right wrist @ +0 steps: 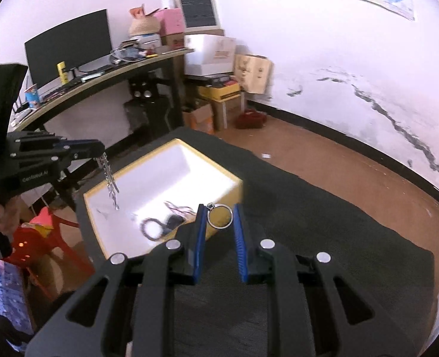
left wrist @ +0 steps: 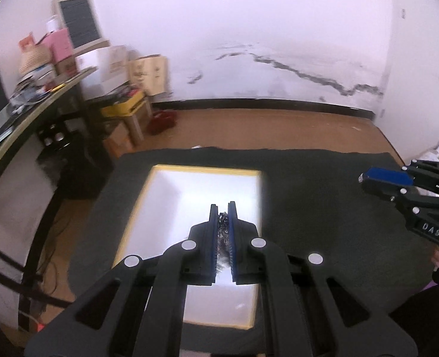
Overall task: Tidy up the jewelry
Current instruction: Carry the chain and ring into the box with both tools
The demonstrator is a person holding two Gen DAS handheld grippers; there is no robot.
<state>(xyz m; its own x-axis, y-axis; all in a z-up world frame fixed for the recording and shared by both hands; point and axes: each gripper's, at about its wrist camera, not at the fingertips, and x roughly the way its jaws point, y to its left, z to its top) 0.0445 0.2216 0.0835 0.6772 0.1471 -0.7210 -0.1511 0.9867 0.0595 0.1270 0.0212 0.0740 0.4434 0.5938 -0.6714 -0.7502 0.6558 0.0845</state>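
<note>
The box [right wrist: 219, 192] is open-topped, its walls ringing the jewelry [right wrist: 160, 223] inside.

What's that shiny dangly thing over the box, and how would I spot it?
Find the yellow-rimmed white box on the dark mat. Above its left side, the left gripper pinches a silver chain that hangs straight down. The dark pieces lie on the box floor; only the chain dangles in mid-air.

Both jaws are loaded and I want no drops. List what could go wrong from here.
1. The chain dangles from the left gripper near the yellow box's near-left edge; released there, it may drape over the rim.
2. The ring in the right gripper is held only at its sides, beside the box, over the dark mat; it may slip and land outside.
</note>
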